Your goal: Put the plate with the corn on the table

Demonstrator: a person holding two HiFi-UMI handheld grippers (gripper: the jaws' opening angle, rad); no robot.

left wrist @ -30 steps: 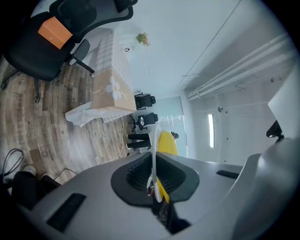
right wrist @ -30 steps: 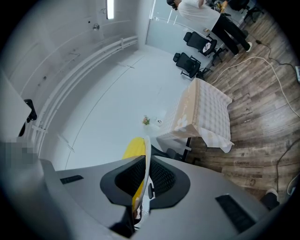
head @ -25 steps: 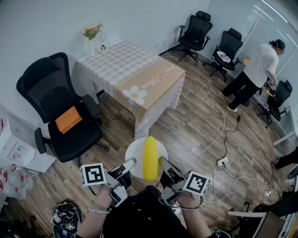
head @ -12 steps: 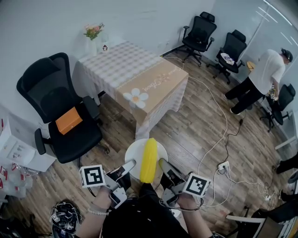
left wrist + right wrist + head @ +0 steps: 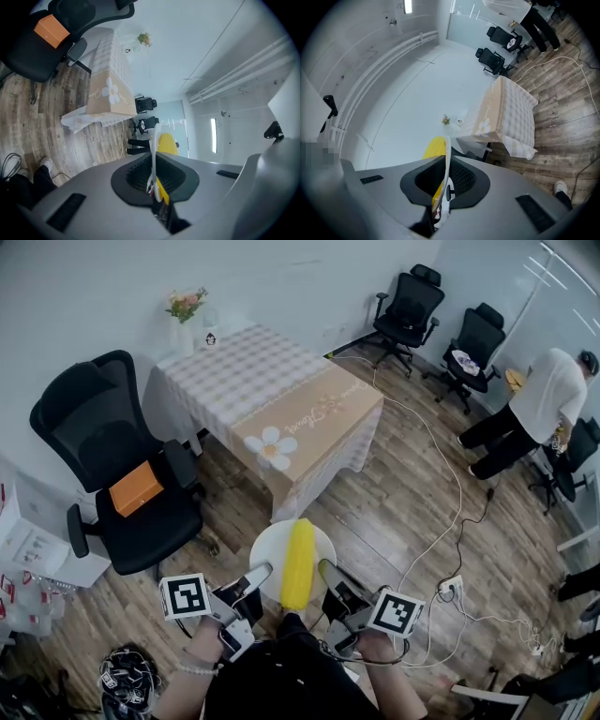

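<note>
While the plate (image 5: 270,547) hangs above the wooden floor (image 5: 394,493), short of the table (image 5: 272,395), the head view shows the corn (image 5: 299,563) lying lengthwise on it. The left gripper (image 5: 255,574) is at the rim on one side and the right gripper (image 5: 328,572) at the rim on the other. In the left gripper view, the jaws are nearly closed, pinching the plate's thin rim, with the table farther ahead. In the right gripper view, the jaws likewise clamp the rim, with the table beyond.
</note>
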